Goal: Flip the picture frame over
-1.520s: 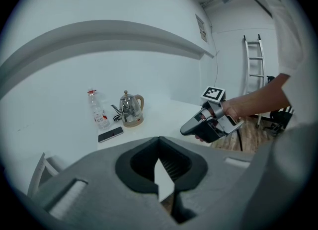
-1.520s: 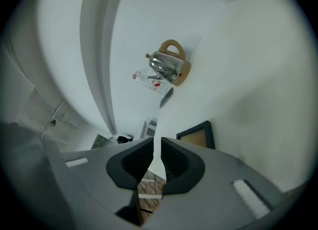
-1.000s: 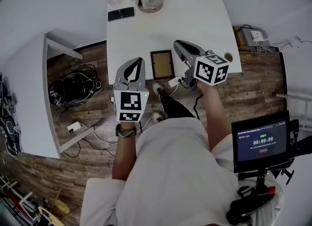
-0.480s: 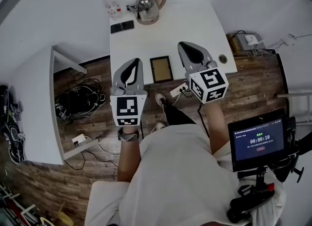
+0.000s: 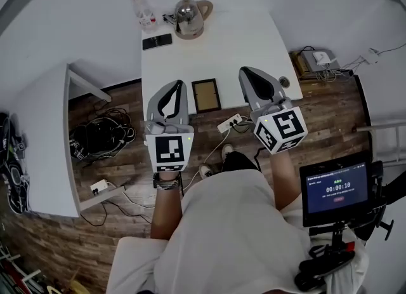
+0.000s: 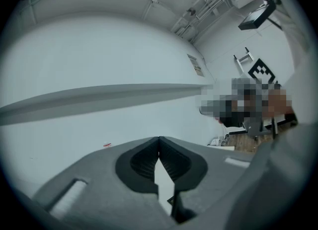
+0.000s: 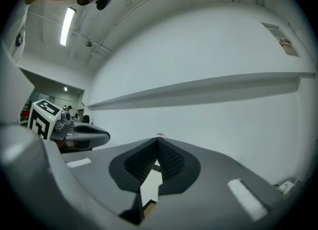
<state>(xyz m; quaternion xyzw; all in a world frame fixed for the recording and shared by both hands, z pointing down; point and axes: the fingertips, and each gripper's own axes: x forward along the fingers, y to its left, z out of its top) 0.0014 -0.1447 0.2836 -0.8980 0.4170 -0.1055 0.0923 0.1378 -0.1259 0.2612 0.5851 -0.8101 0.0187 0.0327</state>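
On the worktop (image 5: pixel 222 39) near its front edge, the picture frame (image 5: pixel 206 94) lies flat between left tongs (image 5: pixel 178 85) and right tongs (image 5: pixel 246 72), both closed and empty, so a clumsy nudge could slide it off onto the floor (image 5: pixel 330 105).

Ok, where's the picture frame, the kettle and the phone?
picture frame (image 5: pixel 206 95), head view, the middle of its brown panel inside the dark border.
kettle (image 5: pixel 188 12), head view, the top of its shiny metal body.
phone (image 5: pixel 157 42), head view, the middle of its dark face.
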